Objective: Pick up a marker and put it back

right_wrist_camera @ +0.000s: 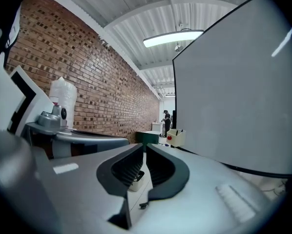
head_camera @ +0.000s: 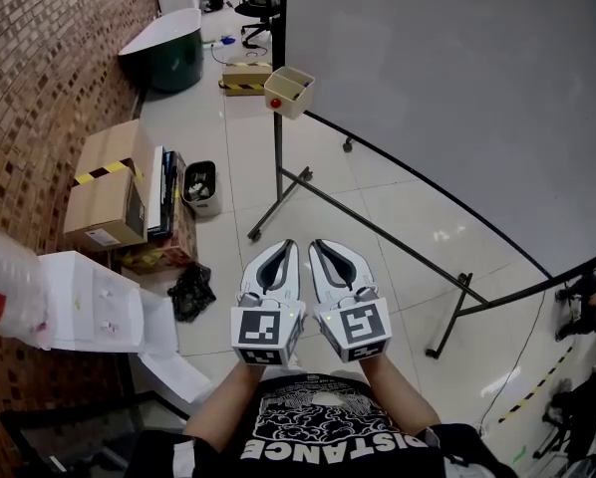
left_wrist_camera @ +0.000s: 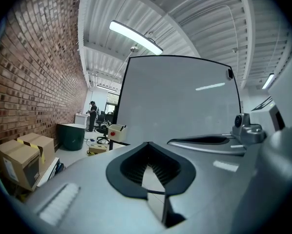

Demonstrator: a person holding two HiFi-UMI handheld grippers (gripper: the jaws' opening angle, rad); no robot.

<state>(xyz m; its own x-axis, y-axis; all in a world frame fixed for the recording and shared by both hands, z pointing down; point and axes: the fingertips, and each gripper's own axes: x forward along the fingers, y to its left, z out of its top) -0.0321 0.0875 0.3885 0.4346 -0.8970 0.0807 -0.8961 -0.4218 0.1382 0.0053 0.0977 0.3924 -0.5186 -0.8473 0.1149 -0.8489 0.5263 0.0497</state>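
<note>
Both closed: left tongs (head_camera: 291,244), right tongs (head_camera: 316,244).

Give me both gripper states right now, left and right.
Left gripper: closed, holding nothing.
Right gripper: closed, holding nothing.

- markers (right_wrist_camera: 174,130): thin dark sticks standing upright in the box, only their tops showing; too small to tell colour or caps.
- box (head_camera: 289,90): cream, open-topped, two compartments, a red round piece on its front, fixed to a black pole.
</note>
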